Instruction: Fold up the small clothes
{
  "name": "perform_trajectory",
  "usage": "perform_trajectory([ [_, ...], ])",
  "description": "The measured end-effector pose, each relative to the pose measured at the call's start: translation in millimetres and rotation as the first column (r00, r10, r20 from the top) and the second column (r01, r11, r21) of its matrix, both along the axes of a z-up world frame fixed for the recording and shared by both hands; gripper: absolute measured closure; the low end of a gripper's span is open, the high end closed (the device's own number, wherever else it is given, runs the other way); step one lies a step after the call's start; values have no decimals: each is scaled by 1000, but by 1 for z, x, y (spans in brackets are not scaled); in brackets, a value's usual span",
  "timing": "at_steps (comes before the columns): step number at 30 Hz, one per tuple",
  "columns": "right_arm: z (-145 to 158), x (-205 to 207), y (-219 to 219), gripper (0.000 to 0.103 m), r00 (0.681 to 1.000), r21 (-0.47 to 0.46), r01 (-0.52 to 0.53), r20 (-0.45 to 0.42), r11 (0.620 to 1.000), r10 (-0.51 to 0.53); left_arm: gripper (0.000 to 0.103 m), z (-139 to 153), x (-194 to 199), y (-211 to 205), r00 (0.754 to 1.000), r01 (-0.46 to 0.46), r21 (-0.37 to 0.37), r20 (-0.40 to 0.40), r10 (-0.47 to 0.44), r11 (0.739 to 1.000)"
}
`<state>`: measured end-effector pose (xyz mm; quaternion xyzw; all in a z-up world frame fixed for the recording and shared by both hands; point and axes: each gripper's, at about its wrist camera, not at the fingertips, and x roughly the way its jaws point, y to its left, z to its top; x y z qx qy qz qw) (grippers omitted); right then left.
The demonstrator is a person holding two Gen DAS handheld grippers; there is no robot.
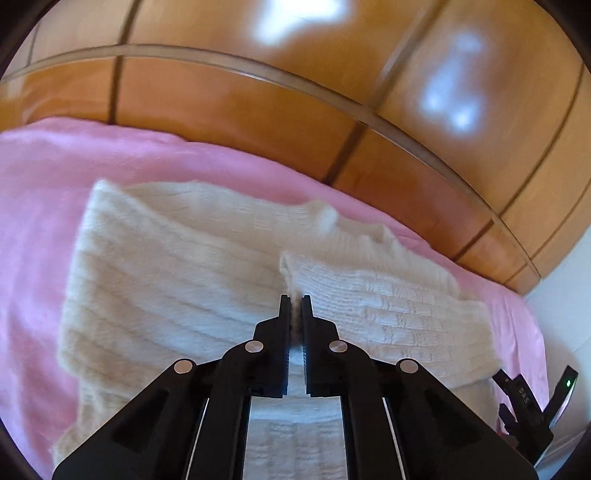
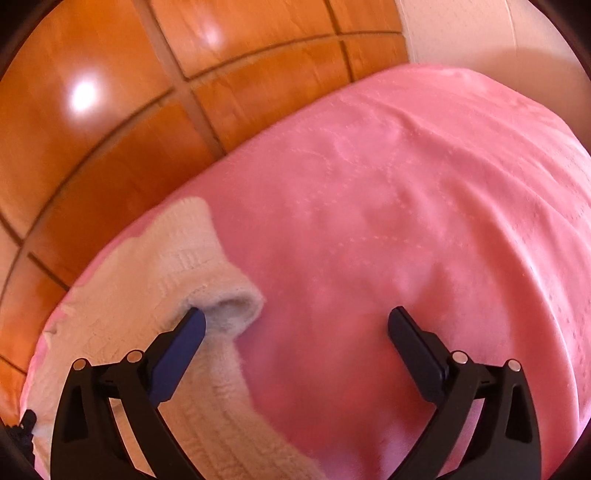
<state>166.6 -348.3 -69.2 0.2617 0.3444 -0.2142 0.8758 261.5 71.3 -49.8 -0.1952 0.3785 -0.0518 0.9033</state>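
A cream knitted sweater (image 1: 177, 266) lies on the pink blanket (image 1: 37, 192). My left gripper (image 1: 294, 300) is shut on a fold of the sweater, with a sleeve (image 1: 391, 314) laid across to its right. In the right wrist view the sweater (image 2: 147, 295) lies at the left, with a rounded sleeve cuff (image 2: 236, 306) beside my left fingertip (image 2: 192, 325). My right gripper (image 2: 295, 321) is open and empty over the pink blanket (image 2: 406, 203).
A wooden headboard with dark grooves (image 1: 295, 110) stands behind the bed, also in the right wrist view (image 2: 110, 129). A pale wall (image 2: 480, 33) is at the far right. The other gripper's body (image 1: 532, 402) shows at the lower right of the left view.
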Motion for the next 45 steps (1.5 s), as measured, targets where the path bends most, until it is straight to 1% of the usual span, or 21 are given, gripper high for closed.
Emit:
perform_trajectory([
  [5,-6,-4,-4,3,1000,33,-5,10,999,5,98,-30,-5,0,1000,12,40,-9,-11,999],
  [8,2,-9,-5,3,1000,34,9,23,999,-9,96,-34,-7,5,1000,9,-11,11,-9,1000],
  [10,12,-20,-5,2,996,28,15,87,999,-17,94,-38,-9,11,1000,14,-62,19,-13,998],
  [12,23,-20,0,2,994,-9,2,107,1000,-1,93,-40,-8,14,1000,16,-93,21,-14,996],
  [16,21,16,3,2,998,-55,-57,-1,997,57,93,-38,-8,11,1000,14,-74,22,-13,997],
  [17,16,23,3,2,997,-88,-46,-59,995,41,93,-38,-8,11,1000,14,-72,22,-13,997],
  [18,3,33,3,2,985,-144,-26,-172,989,1,93,-38,-8,10,1000,15,-73,23,-13,997],
  [19,-7,37,0,2,977,-126,-25,-213,992,-2,93,-39,-8,9,1000,15,-66,23,-13,998],
  [20,-9,37,-2,2,979,-114,-15,-204,993,-9,93,-39,-7,8,1000,15,-58,21,-13,998],
  [23,-8,38,6,2,978,-163,-14,-206,987,-20,93,-40,-4,6,1000,15,-35,16,-14,999],
  [27,-8,28,-1,2,990,-103,-11,-141,995,-3,93,-39,-4,10,1000,16,-69,14,-15,998],
  [29,-4,14,-9,2,999,-29,-11,-39,1000,10,82,-35,-12,15,1000,16,-74,2,-16,997],
  [30,-1,6,-14,2,1000,17,-17,13,1000,17,70,-29,-22,18,1000,17,-61,-12,-18,998],
  [31,0,4,-21,2,999,52,-32,35,998,30,55,-25,-31,20,1000,14,-53,-12,-15,998],
  [33,4,-5,-25,2,994,110,-104,50,988,99,34,-16,-58,30,1000,-10,-45,10,11,999],
  [34,7,-15,-25,2,983,139,-176,76,975,167,31,-12,-77,40,999,-29,-48,36,31,998],
  [36,13,-32,-23,2,959,155,-278,106,948,264,31,-11,-107,59,998,-51,-36,47,52,998],
  [39,19,-58,-18,2,914,164,-401,134,901,382,31,-18,-137,85,997,-80,-12,9,80,997],
  [41,21,-76,-17,10,899,170,-434,140,884,415,35,-30,-156,105,995,-85,-25,-50,84,996],
  [43,21,-97,-14,31,882,167,-469,137,867,451,48,-38,-173,119,993,-88,-44,-80,85,995],
  [45,18,-116,-12,37,859,186,-511,147,839,491,49,-37,-190,127,996,-63,-46,-66,60,997],
])
